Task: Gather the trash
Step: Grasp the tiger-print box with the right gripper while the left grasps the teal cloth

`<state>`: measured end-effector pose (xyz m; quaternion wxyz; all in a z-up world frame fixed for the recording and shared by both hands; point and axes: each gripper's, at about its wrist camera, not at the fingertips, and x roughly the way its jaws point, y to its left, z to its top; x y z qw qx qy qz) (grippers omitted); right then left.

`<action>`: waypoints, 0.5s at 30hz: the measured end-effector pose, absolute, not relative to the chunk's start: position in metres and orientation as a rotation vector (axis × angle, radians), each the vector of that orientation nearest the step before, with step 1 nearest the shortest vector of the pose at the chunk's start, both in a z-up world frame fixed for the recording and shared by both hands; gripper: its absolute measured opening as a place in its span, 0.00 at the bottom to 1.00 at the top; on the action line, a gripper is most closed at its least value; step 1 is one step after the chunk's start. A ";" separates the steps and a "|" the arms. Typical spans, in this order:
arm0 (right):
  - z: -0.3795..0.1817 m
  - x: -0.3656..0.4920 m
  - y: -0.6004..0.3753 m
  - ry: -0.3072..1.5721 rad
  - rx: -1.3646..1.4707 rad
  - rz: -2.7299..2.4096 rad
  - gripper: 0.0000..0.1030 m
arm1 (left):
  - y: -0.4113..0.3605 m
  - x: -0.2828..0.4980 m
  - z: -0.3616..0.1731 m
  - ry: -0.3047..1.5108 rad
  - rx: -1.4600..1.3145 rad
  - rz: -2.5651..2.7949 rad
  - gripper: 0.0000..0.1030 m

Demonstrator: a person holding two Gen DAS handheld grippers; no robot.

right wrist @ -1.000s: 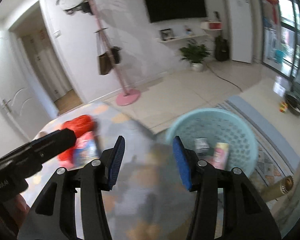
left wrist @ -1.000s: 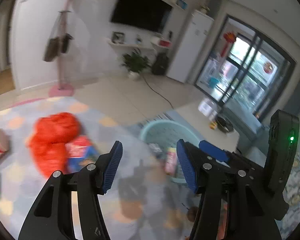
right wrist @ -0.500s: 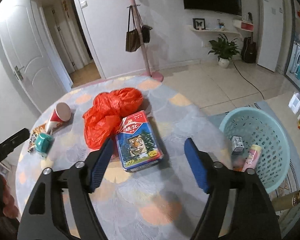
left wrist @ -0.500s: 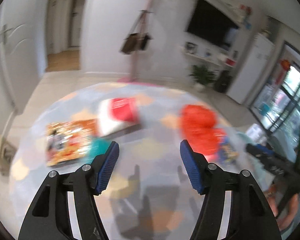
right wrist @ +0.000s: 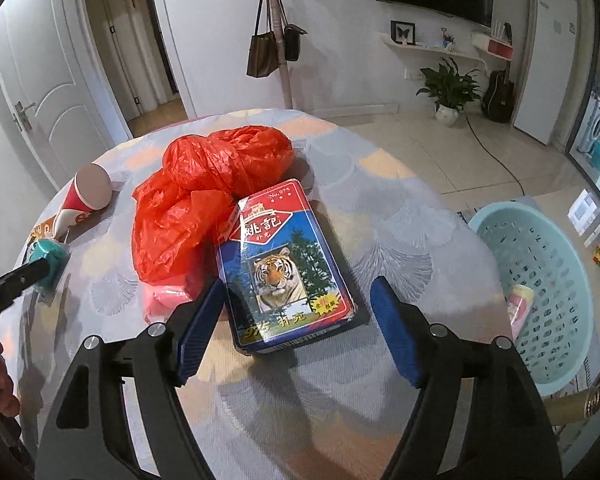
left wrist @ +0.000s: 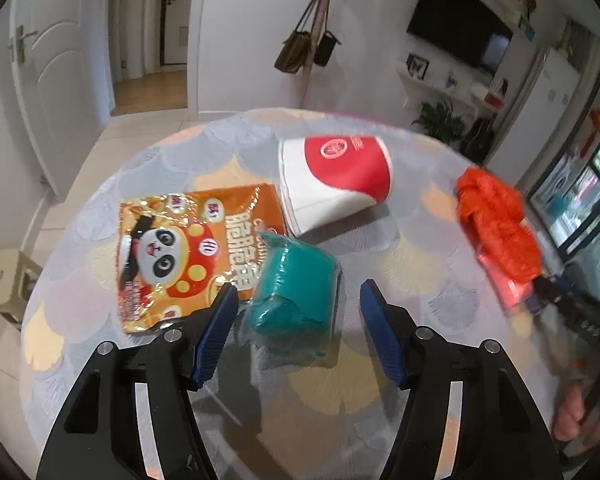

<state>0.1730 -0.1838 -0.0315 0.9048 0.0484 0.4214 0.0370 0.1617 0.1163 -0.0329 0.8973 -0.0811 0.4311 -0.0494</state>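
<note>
Left hand-held gripper [left wrist: 296, 312]: jaws apart, nothing pressed between the blue pads; it hangs tilted down over the near part of the desk [left wrist: 412, 264].
Teal packet [left wrist: 296, 292]: lies on the desk just ahead of the left hand-held gripper, its near end reaching in between the two fingertips without touching either; its far corner overlaps the snack bag.
Snack bag [left wrist: 184, 248]: orange, with a panda print, flat on the desk, ahead and left of the left finger.
Paper cup [left wrist: 334, 180]: red and white, on its side beyond the teal packet, its edge touching the snack bag.
Red plastic bag [right wrist: 208, 192]: crumpled near the middle of the desk, to the left of and behind the card box, touching it.
Right hand-held gripper [right wrist: 298, 312]: jaws have just been opening and stand wide, gripping nothing.
Card box [right wrist: 284, 264]: blue and red with a tiger picture, flat on the desk; its near end lies between the right hand-held gripper's fingertips, clear of both pads.
Basket [right wrist: 540, 280]: pale teal, on the floor to the right of the desk, with a pink item inside.
</note>
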 end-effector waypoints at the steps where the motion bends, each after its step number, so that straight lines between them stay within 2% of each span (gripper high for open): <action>1: -0.032 0.173 -0.182 0.871 0.098 0.082 0.70 | 0.115 0.163 -0.035 0.899 -0.156 -0.100 0.58; 4: -0.033 0.174 -0.177 0.877 0.083 0.096 0.70 | 0.113 0.161 -0.041 0.895 -0.106 -0.082 0.52; 6: -0.035 0.175 -0.175 0.886 0.070 0.102 0.70 | 0.108 0.161 -0.041 0.895 -0.065 -0.065 0.45; 7: -0.035 0.175 -0.173 0.890 0.059 0.104 0.70 | 0.108 0.162 -0.041 0.895 -0.051 -0.060 0.37; 10: -0.037 0.179 -0.170 0.903 0.051 0.104 0.69 | 0.111 0.159 -0.039 0.888 -0.062 -0.065 0.36; 12: -0.037 0.180 -0.171 0.908 0.053 0.105 0.61 | 0.112 0.155 -0.036 0.874 -0.072 -0.072 0.36; 15: -0.036 0.177 -0.170 0.895 0.050 0.105 0.60 | 0.109 0.144 -0.025 0.831 -0.079 -0.100 0.36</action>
